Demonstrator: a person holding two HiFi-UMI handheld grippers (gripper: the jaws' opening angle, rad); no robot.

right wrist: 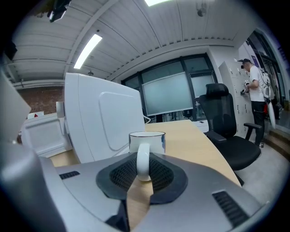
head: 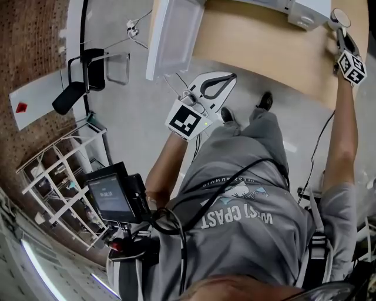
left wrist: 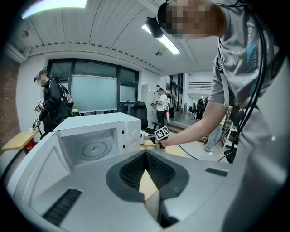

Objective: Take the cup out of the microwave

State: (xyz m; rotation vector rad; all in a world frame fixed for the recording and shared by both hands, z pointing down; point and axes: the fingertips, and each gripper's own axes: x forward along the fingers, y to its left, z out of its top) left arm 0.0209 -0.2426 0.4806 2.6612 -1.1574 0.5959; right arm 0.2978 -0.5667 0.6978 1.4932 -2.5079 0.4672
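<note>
A white cup [right wrist: 147, 140] with a dark rim hangs upright in front of my right gripper [right wrist: 143, 171], which is shut on the cup's handle [right wrist: 143, 164]. The cup is outside the white microwave [right wrist: 102, 122], beside its side wall and over the wooden table [right wrist: 190, 140]; whether it touches the table I cannot tell. In the head view the right gripper [head: 341, 32] and cup [head: 340, 17] are at the top right. The microwave's door [head: 173, 35] stands open, and its turntable [left wrist: 93, 148] is bare. My left gripper [left wrist: 146, 155] is shut and holds nothing, hanging off the table's near edge.
A black office chair [right wrist: 229, 122] stands by the table's far end. Another black chair [head: 82, 76] and a white shelf rack [head: 59, 182] are on the floor at the left. People stand in the background, one behind the microwave [left wrist: 52, 104].
</note>
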